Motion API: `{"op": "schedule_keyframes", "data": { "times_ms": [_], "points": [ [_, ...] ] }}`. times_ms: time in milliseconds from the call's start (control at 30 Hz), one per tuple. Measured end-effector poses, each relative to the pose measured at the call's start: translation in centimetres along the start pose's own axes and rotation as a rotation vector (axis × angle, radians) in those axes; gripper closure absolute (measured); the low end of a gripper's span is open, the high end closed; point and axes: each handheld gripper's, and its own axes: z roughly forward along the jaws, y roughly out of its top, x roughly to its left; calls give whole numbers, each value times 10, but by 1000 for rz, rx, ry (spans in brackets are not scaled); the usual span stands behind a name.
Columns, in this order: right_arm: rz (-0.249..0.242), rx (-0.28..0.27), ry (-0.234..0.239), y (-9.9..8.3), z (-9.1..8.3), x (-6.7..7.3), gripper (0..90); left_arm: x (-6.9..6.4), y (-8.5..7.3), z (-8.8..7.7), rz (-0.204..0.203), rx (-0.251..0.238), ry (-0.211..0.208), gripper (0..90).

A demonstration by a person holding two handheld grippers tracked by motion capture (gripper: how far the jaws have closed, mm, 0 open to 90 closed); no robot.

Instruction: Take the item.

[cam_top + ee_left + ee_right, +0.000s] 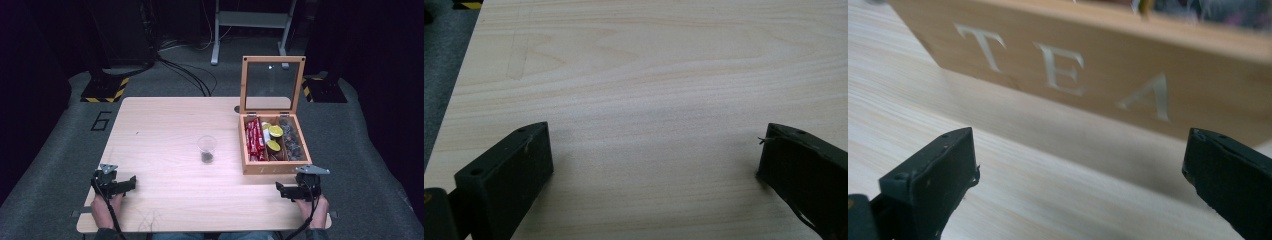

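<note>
Over at the near right of the table [165, 120] sits the wooden tea box [274, 142], lid [272, 82] propped straight up, and my right gripper [280, 190] is parked just in front of it, near but not touching. From the right gripper view the jaws stand wide apart with nothing between them, and the "TEA" lettering [1063, 70] on the box's front wall is right there at 12 o'clock.

Left gripper [131, 182] is way off at the near left corner, well apart from everything, jaws also spread and empty over bare wood in its own view.

Inside the box: red sachets [255, 139] in the left compartment, yellow-topped capsules [274, 138] in the middle, darker ones [291, 138] on the right that I can't make out properly. A clear plastic cup [206, 149] with something dark in the bottom stands at about 9 o'clock from the box, mid table.

My guess is a pick from the box goes into the cup. The sachets look light and a bit crinkly, probably slippery film, so I'd pinch one across its narrow width near the top end. Capsules are stiffer, but the foil lids could dent, so grab by the sides. The cup looks flimsy and easy to tip.
</note>
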Motion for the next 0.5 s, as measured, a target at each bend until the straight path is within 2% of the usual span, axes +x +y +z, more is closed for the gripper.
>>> {"op": "schedule_keyframes", "data": {
  "times_ms": [100,300,367,500],
  "points": [
    [20,20,-38,-12,7,-5,2,0,0,0,0,0,0,7],
    [11,43,-102,-25,19,-10,0,0,0,0,3,1,3,6],
    [16,42,-85,-27,21,-13,0,0,0,0,3,1,4,6],
    [25,9,-92,-29,22,-17,0,0,0,0,4,1,4,6]
  ]
}}
